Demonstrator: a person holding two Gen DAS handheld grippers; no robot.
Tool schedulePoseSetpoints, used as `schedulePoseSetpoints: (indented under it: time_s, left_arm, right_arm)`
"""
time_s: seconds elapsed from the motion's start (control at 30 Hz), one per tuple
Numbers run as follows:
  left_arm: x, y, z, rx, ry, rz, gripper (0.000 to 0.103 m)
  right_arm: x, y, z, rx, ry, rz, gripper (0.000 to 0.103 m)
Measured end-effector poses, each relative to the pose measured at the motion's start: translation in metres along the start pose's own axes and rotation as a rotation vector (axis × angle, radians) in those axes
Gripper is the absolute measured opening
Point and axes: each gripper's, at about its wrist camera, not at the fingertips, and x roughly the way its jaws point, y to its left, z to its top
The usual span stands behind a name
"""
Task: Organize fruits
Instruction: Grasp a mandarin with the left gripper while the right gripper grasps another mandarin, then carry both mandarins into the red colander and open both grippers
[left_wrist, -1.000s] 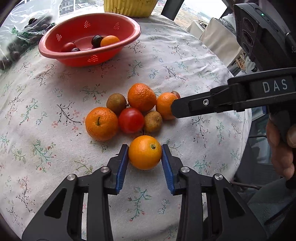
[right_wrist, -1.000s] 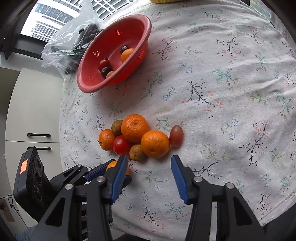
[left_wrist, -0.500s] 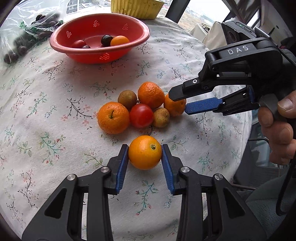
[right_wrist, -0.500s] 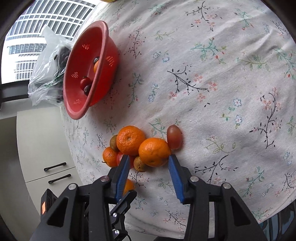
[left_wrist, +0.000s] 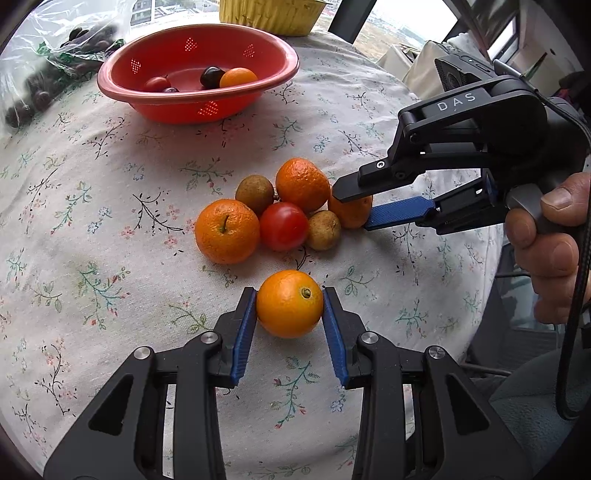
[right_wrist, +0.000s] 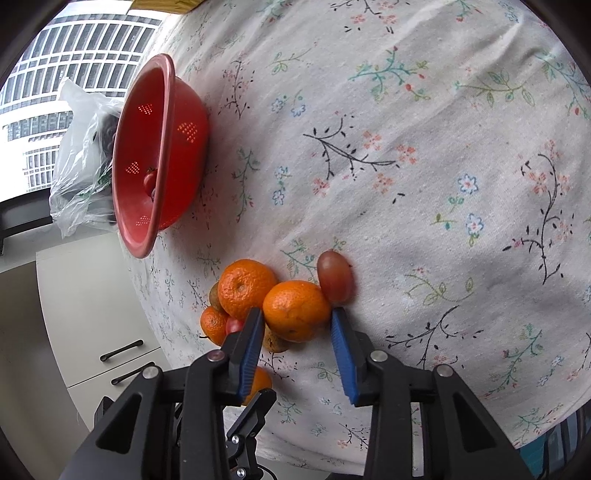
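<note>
A smooth orange (left_wrist: 289, 303) sits low over the flowered tablecloth (left_wrist: 110, 221) with my left gripper (left_wrist: 290, 295) shut on it. Beyond it lies a cluster: a stemmed mandarin (left_wrist: 226, 231), a red tomato (left_wrist: 283, 226), two brown fruits (left_wrist: 255, 190) and a large mandarin (left_wrist: 302, 183). My right gripper (right_wrist: 295, 314) straddles another mandarin (right_wrist: 295, 310) at the cluster's edge. Its jaws are closing, the pads at the fruit's sides with a sliver of gap. A reddish oval fruit (right_wrist: 334, 277) touches that mandarin. In the left wrist view the right gripper (left_wrist: 351, 210) reaches in from the right.
A red colander bowl (left_wrist: 199, 107) at the back holds a few small fruits. A plastic bag (left_wrist: 40, 74) of dark fruit lies to its left and a yellow basket (left_wrist: 269, 14) stands behind. The table edge drops off at the right, by a person's hand (left_wrist: 546, 240).
The right gripper rolled, came down to the cluster and narrowed its jaws around the end mandarin. The left gripper kept still with the orange in it.
</note>
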Motion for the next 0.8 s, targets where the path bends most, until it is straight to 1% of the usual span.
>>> schedulePoseSetpoints:
  time_s: [0.3, 0.5, 0.63, 0.8]
  left_arm:
    - [-0.003, -0.001, 0.002, -0.001, -0.008, -0.003, 0.033]
    - [-0.018, 0.005, 0.004, -0.025, -0.03, -0.006, 0.033]
    - [-0.028, 0.012, 0.008, -0.054, -0.052, 0.003, 0.033]
    - [-0.046, 0.025, 0.025, -0.087, -0.098, 0.022, 0.033]
  right_arm:
    - [-0.012, -0.002, -0.005, -0.003, 0.009, 0.018, 0.039]
    - [-0.024, -0.002, -0.009, -0.021, 0.009, 0.028, 0.039]
    - [-0.033, 0.0, -0.004, -0.039, -0.016, 0.02, 0.039]
    - [-0.05, 0.011, 0.016, -0.071, -0.073, 0.014, 0.039]
